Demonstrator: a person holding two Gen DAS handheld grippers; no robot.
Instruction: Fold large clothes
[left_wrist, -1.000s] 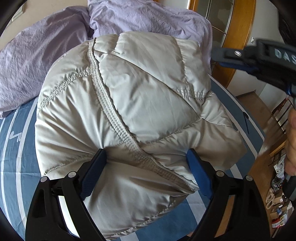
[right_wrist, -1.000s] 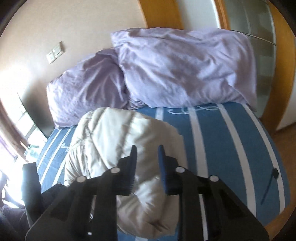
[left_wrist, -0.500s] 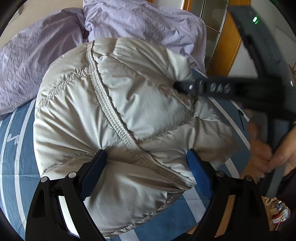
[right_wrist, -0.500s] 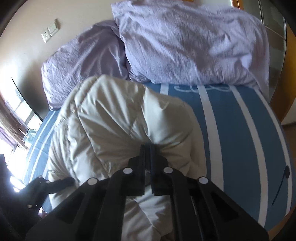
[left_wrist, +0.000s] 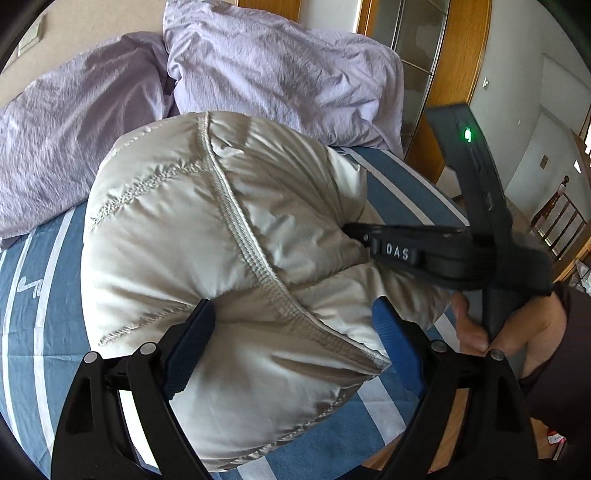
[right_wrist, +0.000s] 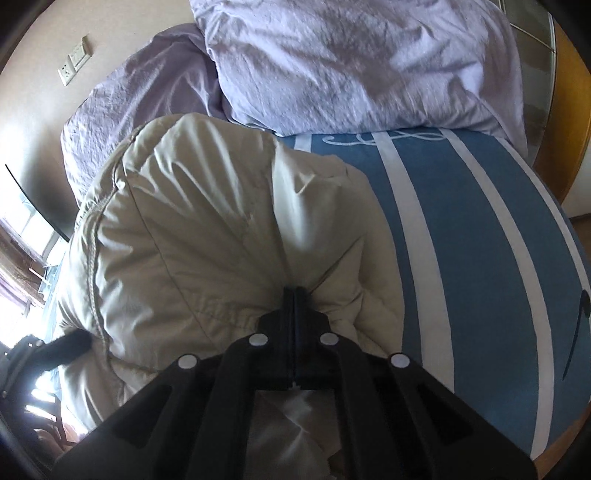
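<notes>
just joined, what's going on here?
A person with a handheld gripper in each hand is folding a puffy beige down jacket on a bed with a blue striped sheet. The right gripper has its jaws shut on a bunched fold at the jacket's right side. The left gripper has its jaws open, straddling the near edge of the bundle. Two lilac pillows sit behind it at the head of the bed.

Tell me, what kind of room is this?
Most likely a bedroom. A bed with a blue-and-white striped sheet holds two lilac pillows at its head, and a puffy beige jacket lies on it. Wooden door frames stand behind.
</notes>
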